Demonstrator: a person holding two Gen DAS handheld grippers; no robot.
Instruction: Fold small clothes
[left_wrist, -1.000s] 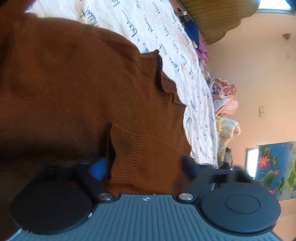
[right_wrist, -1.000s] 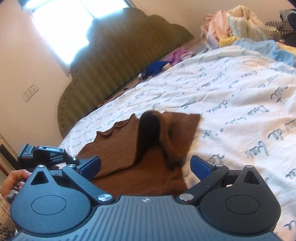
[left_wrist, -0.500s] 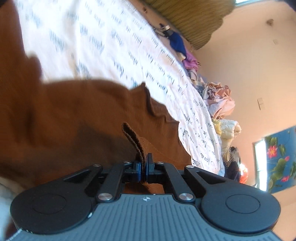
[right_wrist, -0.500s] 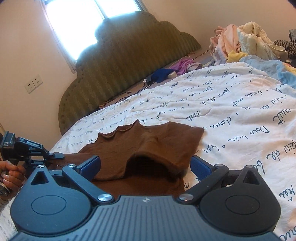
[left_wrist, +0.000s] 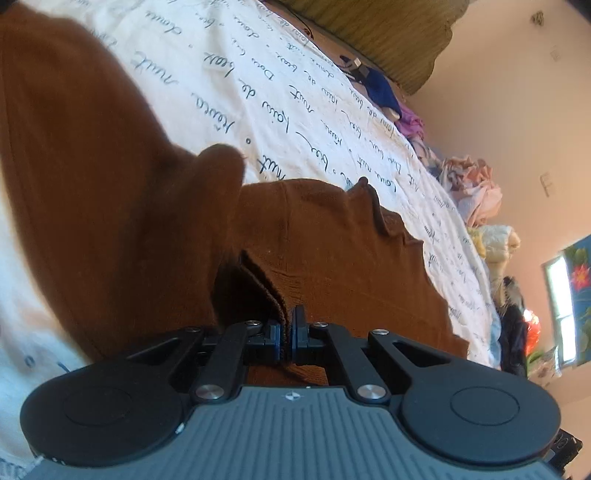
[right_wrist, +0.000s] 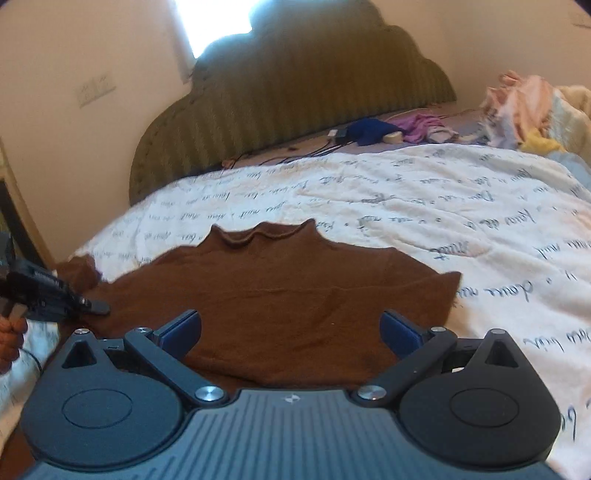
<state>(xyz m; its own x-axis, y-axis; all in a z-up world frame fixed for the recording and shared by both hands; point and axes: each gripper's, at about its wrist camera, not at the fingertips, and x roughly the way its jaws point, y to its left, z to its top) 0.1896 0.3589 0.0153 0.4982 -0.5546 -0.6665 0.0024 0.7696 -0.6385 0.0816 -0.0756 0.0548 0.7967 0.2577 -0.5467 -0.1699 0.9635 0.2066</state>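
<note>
Sunlit from the window above a scalloped green headboard (right_wrist: 295, 92), the bed is wearing a white duvet (right_wrist: 461, 206) printed with dark script, and your brown knit sweater (right_wrist: 280, 291) is lying across it, wavy collar toward the headboard. You are pinching the ribbed sleeve cuff (left_wrist: 273, 295) in the left tongs (left_wrist: 284, 338), which are closed tight on it, while the right tongs (right_wrist: 290, 328) are hanging wide apart just above the sweater's body, holding nothing. A heap of unsorted laundry (right_wrist: 524, 107) is waiting well apart at the far edge of the bed. Your likely trouble from here: only a thin edge of the cuff is sitting between the pads, so a quick pull across could be letting it slip free, or be dragging the unpinned body askew and wrinkling the fold.
</note>
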